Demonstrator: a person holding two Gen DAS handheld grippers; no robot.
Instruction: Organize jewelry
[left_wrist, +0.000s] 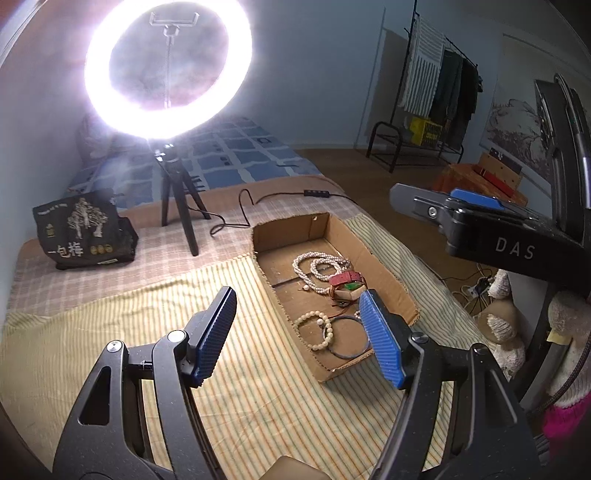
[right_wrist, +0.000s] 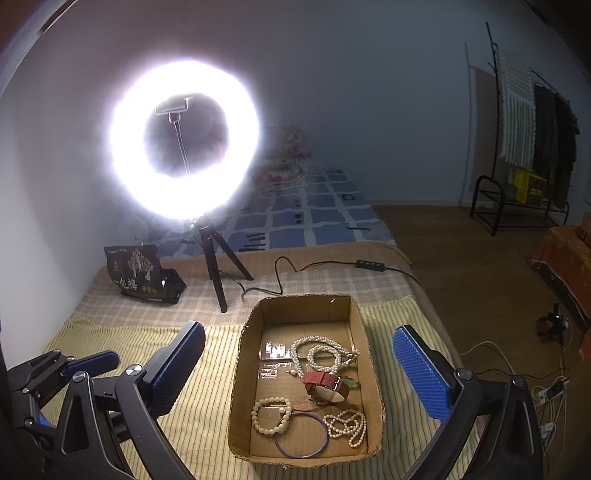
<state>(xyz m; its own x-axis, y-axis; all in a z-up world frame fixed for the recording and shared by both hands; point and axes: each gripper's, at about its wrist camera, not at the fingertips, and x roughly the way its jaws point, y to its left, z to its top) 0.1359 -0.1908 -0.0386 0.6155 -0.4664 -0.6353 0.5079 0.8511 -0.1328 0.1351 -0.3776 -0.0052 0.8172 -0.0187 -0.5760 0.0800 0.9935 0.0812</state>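
**Two open grippers, one full box: choose a piece before you reach**

Both grippers hang above the bed with nothing in them. Your left gripper (left_wrist: 299, 332) has its jaws spread wide, and so does your right gripper (right_wrist: 299, 365); the box (right_wrist: 243, 369) sits between the right one's fingers in its own view. All the jewelry in view lies inside that box, on the striped cloth (right_wrist: 192, 424).

My reading is that you are about to make a pick, so settle on one piece first. The bangle (right_wrist: 301, 435) lies at the near end and overlaps the bead bracelet (right_wrist: 271, 415), so lifting either may drag the other. The small pearl strand (right_wrist: 347, 428) lies in a loose heap beside them and will probably sag when raised; pinch it where several loops bunch together. The watch (right_wrist: 327, 386) sits mid-box, touching the long pearl necklace (right_wrist: 321, 354), which looks tangled at its right end.

Come down steeply, because the box walls are low but will catch a flat approach. If the cardboard shifts, steady its rim with your free gripper. Keep clear of the ring light (right_wrist: 184, 136) and its cable (right_wrist: 280, 273).
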